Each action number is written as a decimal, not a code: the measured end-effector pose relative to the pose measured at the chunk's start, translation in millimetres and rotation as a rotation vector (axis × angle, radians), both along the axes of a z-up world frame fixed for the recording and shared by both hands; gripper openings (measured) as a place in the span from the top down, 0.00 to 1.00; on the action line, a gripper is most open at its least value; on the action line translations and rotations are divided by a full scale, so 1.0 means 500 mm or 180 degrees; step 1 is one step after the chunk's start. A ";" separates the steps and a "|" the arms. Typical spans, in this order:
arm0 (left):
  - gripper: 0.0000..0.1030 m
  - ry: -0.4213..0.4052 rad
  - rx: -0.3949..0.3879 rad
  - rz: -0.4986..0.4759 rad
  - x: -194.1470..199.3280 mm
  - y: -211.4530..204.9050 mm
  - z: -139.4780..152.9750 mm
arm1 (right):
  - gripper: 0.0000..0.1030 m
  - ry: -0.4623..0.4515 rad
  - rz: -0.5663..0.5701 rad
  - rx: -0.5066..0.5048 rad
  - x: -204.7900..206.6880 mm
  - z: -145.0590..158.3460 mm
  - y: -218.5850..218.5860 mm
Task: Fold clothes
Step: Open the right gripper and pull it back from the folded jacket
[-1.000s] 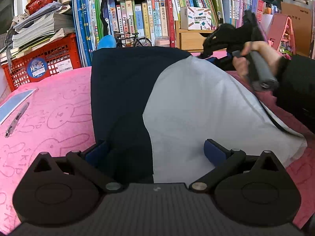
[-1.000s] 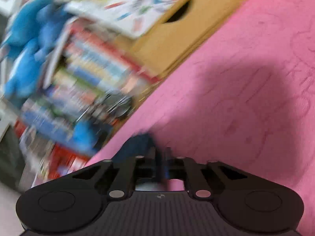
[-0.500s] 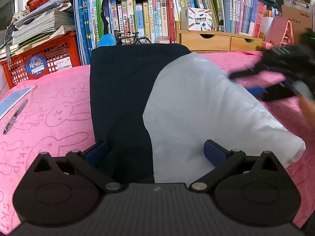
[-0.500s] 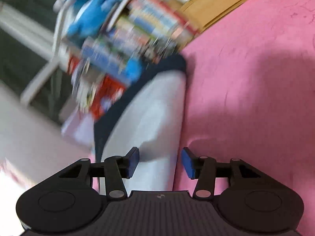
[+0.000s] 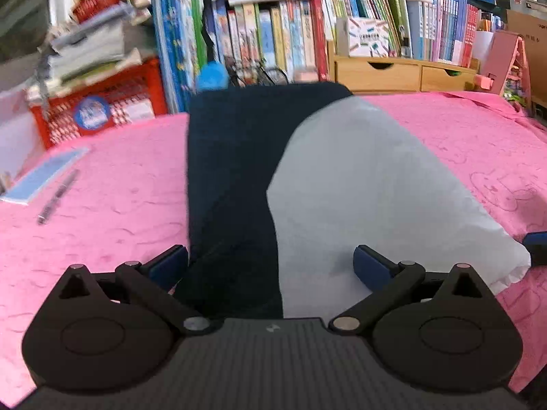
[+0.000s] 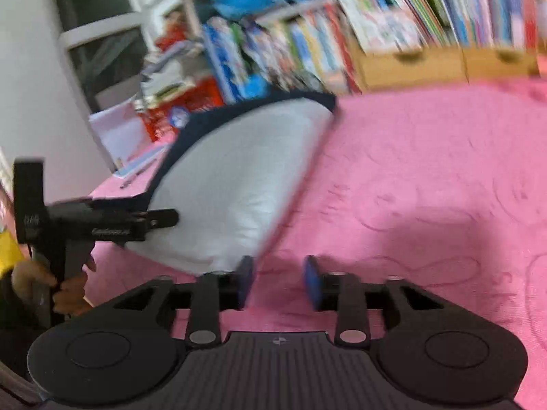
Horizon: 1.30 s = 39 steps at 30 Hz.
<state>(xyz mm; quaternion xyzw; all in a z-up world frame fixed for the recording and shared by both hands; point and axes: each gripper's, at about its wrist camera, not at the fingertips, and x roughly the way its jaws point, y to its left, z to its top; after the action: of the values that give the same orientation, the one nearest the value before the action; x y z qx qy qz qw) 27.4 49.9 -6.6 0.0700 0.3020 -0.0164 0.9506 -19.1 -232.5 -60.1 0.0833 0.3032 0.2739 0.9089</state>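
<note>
A folded garment [image 5: 359, 177], navy on the left and light grey on the right, lies flat on the pink bunny-print tablecloth [image 5: 102, 205]. My left gripper [image 5: 270, 264] is open wide over the garment's near edge, one pad at each side of the navy and grey fabric. In the right wrist view a hand holds that left gripper [image 6: 167, 218] at the garment's [image 6: 239, 177] near left corner. My right gripper [image 6: 278, 282] hovers over bare pink cloth just right of the garment's near corner. Its jaws are closing with nothing between them. One of its blue pads [image 5: 535, 242] shows at the left wrist view's right edge.
Behind the table stand a row of books [image 5: 273, 41], a red crate [image 5: 102, 109] of papers and wooden drawers [image 5: 393, 73]. A pen [image 5: 56, 198] and a blue notebook [image 5: 44, 174] lie at the left. A pink stand [image 5: 509, 58] is at the back right.
The right gripper let go of the garment's far end, opened, rolled upright and swept back to the near right corner. The left gripper stayed put.
</note>
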 end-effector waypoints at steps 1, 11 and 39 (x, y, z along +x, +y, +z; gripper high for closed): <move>0.00 -0.0001 0.0025 -0.0010 -0.005 0.000 0.002 | 0.59 -0.0118 0.0047 -0.0019 -0.011 0.002 0.019; 0.00 0.0295 -0.0394 0.0130 0.013 0.071 -0.036 | 0.32 -0.1367 -0.0430 -0.1611 -0.053 -0.046 0.239; 0.00 0.0383 -0.0376 -0.0264 -0.054 0.121 -0.030 | 0.16 -0.0713 -0.0215 -0.0220 -0.063 0.057 -0.003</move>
<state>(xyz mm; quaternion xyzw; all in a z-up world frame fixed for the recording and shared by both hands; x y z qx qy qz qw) 0.6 110.2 -21.4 0.0251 0.3539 -0.0776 0.9317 -50.5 -233.8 -31.5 0.0310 0.2061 0.2401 0.9481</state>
